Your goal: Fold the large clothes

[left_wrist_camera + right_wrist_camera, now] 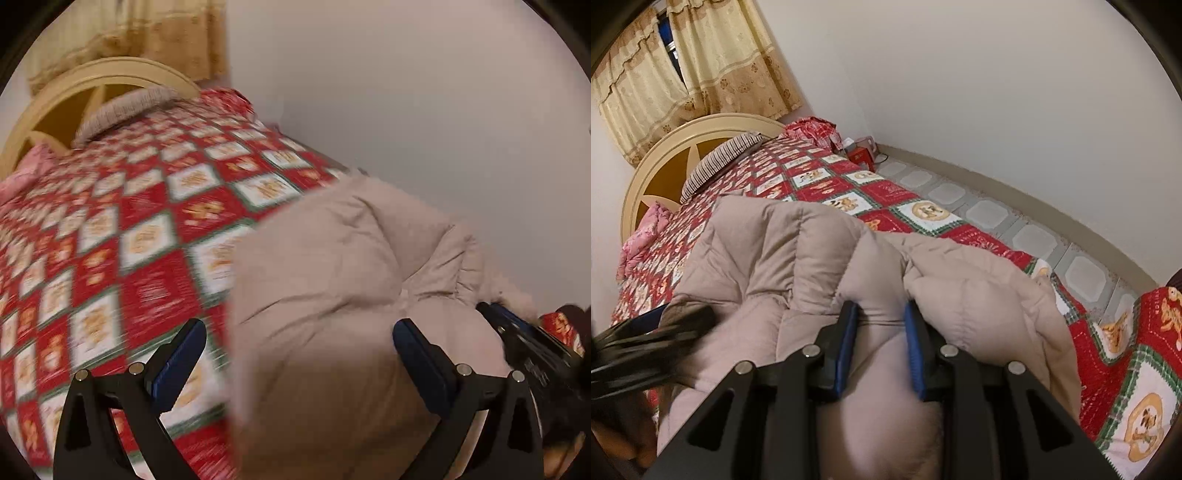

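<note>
From your left wrist camera, your left gripper has its fingers spread wide, with nothing pinched between them. The coat, a puffy beige one, bulges up just ahead of and between the fingers; the right finger lies against its fabric, the left finger hangs over the quilt, clear of the coat. The quilt, red and white checks, runs away ahead and to the left, up to a headboard and a striped pillow far ahead. Off to the right of this gripper, at the coat's far edge, you can see your right gripper, blurred.

From your right wrist camera, your right gripper has its blue pads drawn close and pinching a ridge of the coat. The coat is bunched ahead of and beneath the fingers, heaped on the quilt. To the left sits your left gripper, blurred, against the coat's edge. Tiled floor lies ahead to the right, beyond the quilt's edge.
</note>
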Demonstrator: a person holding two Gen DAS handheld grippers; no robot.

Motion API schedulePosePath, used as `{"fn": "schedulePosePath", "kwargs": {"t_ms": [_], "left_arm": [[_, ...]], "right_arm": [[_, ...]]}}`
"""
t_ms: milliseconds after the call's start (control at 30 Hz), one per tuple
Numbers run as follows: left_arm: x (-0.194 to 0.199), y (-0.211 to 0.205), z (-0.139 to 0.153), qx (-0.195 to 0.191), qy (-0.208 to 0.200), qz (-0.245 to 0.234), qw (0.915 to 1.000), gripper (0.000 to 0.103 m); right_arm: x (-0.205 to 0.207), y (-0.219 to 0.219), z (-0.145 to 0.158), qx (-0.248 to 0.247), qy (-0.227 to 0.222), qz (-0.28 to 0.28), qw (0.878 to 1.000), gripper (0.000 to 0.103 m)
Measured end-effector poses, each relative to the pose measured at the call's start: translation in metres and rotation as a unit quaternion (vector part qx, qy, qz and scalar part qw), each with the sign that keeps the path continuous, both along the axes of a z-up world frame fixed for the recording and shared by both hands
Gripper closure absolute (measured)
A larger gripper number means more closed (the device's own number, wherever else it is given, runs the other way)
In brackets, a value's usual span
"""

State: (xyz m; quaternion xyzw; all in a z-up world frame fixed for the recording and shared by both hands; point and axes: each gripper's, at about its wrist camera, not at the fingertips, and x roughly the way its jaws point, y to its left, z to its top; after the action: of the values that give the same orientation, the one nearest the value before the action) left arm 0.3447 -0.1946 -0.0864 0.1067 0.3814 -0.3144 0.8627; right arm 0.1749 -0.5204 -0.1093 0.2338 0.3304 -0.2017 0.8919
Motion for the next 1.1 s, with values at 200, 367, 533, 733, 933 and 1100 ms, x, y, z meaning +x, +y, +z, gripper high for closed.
{"fn": "schedulePosePath", "kwargs": {"t_ms": [200,367,533,733,933,1100], "left_arm": [[-0.055,0.041,0.031,-0.015,-0.033,-0.033,0.9988,0.001],[-0.114,0.032,0.028,0.006,-0.062,-0.065,0.9959,0.001],[-0.141,0.009,-0.006,0.096,-0.123,-0.047,0.9867,0.001],[-0.147,0.028,0.014,0.084,-0.099,-0.037,0.9908,0.001],[-0.189,0.065,0.032,0.043,-0.118,-0.032,0.9916,0.001],[-0.211,0.093,0.032,0.015,-0.098,-0.019,0.9948,0.001]], "right_arm": [[-0.055,0.018,0.058,0.043,-0.083,0.041,0.995,0.060],[-0.113,0.079,0.070,-0.029,-0.047,0.089,0.994,0.046],[-0.124,0.093,0.021,-0.008,0.002,0.067,0.998,0.044],[-0.139,0.098,0.026,0.001,-0.031,0.040,0.999,0.042],[-0.180,0.113,0.069,-0.048,-0.067,0.043,0.996,0.031],[-0.212,0.134,0.087,-0.119,-0.056,0.049,0.990,0.005]]}}
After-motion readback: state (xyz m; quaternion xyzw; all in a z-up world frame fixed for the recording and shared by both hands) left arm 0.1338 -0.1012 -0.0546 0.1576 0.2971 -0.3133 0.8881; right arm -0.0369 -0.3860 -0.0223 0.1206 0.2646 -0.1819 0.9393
